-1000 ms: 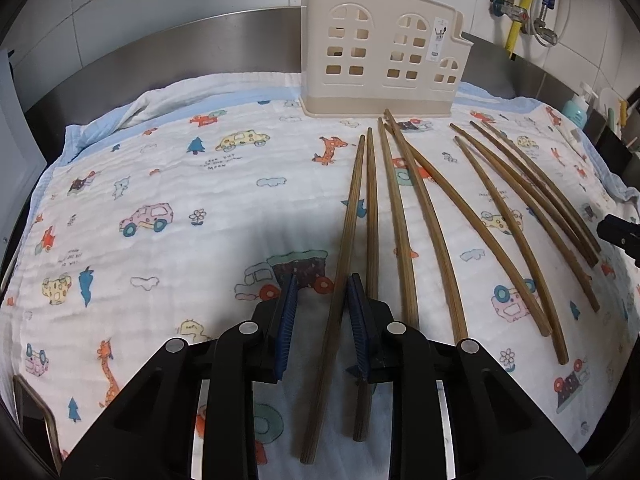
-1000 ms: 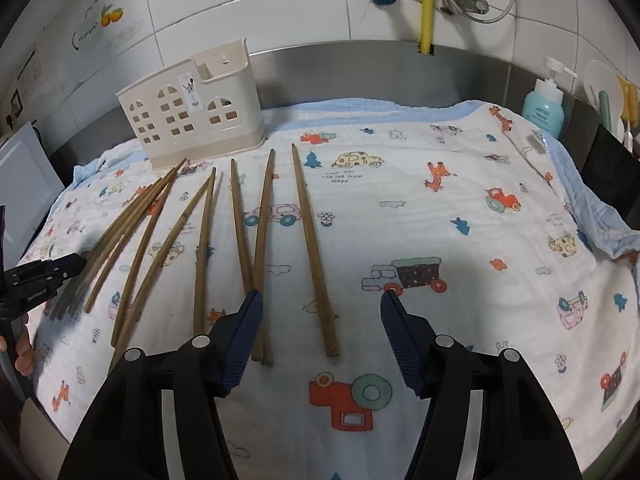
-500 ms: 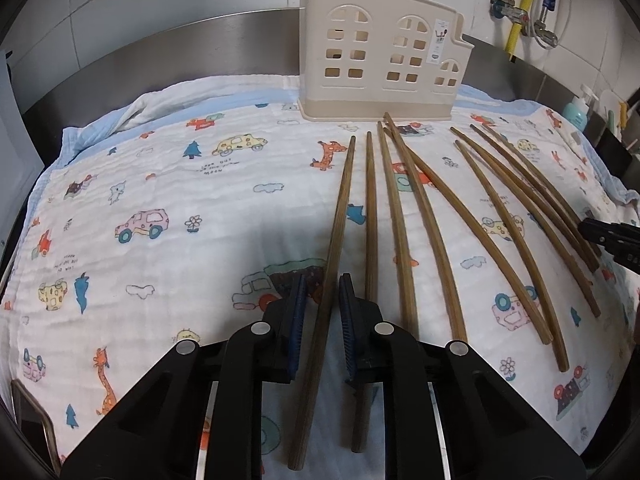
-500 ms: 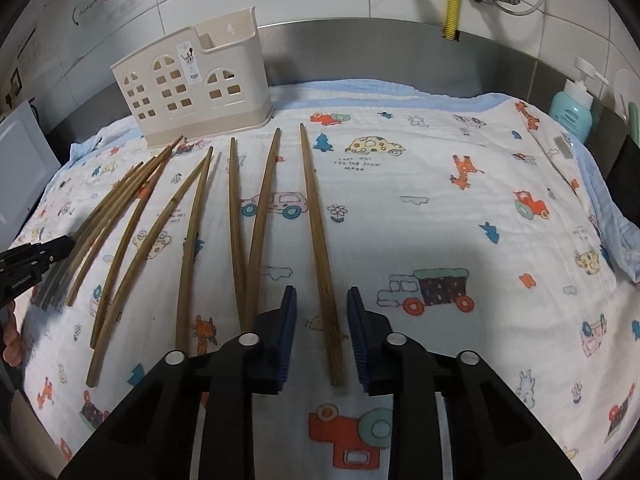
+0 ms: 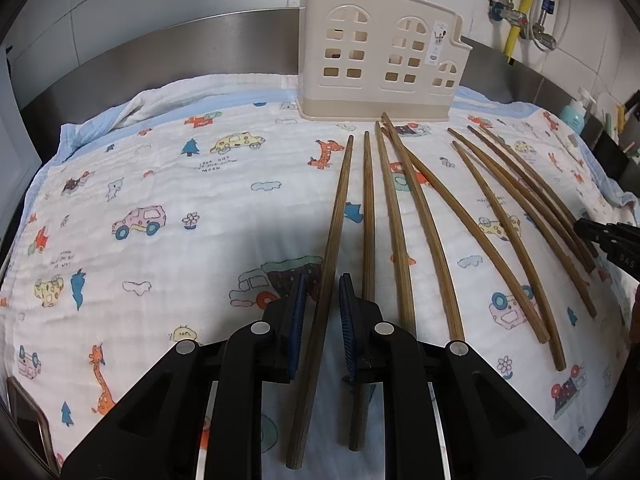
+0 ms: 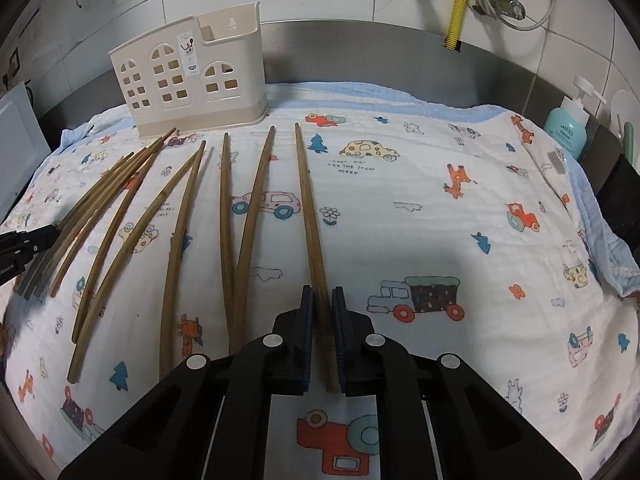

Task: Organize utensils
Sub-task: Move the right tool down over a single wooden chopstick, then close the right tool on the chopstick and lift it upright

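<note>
Several long wooden chopsticks lie fanned out on a cartoon-print cloth (image 5: 160, 260) in front of a cream utensil holder (image 5: 376, 68) (image 6: 188, 80). My left gripper (image 5: 322, 300) is shut on the leftmost chopstick (image 5: 340, 200), blue pads on either side of its lower half. My right gripper (image 6: 322, 308) has its jaws closing tight on the rightmost chopstick (image 6: 306, 200), and the pads press it from both sides. Both chopsticks still rest on the cloth. The right gripper's black tip (image 5: 588, 228) shows at the right edge of the left wrist view.
A steel backsplash and tiled wall with a yellow hose (image 6: 460, 4) rise behind the holder. A teal soap bottle (image 6: 568, 128) and a dark container (image 6: 624, 184) stand at the right. A white board (image 6: 16, 152) leans at the left.
Both grippers' jaws have closed from open onto a chopstick, the right from much wider. The left chopstick's near end shifted slightly left.
</note>
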Demonstrator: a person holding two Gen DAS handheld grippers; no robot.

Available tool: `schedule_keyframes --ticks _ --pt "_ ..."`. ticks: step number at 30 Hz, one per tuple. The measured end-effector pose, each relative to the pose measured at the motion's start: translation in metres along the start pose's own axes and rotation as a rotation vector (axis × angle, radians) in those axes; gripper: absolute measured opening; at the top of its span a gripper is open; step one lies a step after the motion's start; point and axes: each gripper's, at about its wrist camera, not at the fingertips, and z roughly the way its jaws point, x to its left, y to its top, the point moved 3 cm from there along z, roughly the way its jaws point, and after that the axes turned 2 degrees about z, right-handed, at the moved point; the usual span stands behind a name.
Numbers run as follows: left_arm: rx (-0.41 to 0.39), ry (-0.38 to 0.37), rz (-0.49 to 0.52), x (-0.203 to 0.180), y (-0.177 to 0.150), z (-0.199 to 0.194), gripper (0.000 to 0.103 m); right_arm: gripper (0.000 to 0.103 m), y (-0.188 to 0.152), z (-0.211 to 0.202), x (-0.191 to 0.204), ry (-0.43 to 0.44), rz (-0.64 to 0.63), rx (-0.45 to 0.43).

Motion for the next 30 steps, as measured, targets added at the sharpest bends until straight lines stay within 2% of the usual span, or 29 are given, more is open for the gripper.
schedule_keyframes --ticks 9,15,18,20,30 --pt "0.003 0.015 0.012 -0.002 0.000 0.001 0.016 0.008 -0.002 -0.011 0.005 0.007 0.000 -0.021" --pt "0.006 -0.002 0.016 -0.001 0.000 0.001 0.016 0.007 0.001 -0.023 0.008 0.014 0.006 -0.043" --pt "0.011 0.002 0.012 0.000 0.001 0.001 0.008 0.007 0.005 -0.033 0.011 0.021 0.004 -0.065" --pt "0.009 -0.021 -0.020 0.003 0.004 -0.003 0.005 0.007 0.007 -0.040 0.014 0.024 0.001 -0.077" --pt "-0.108 -0.049 -0.024 0.000 0.018 -0.047 0.005 0.007 0.031 -0.091 0.024 0.047 -0.017 -0.190"
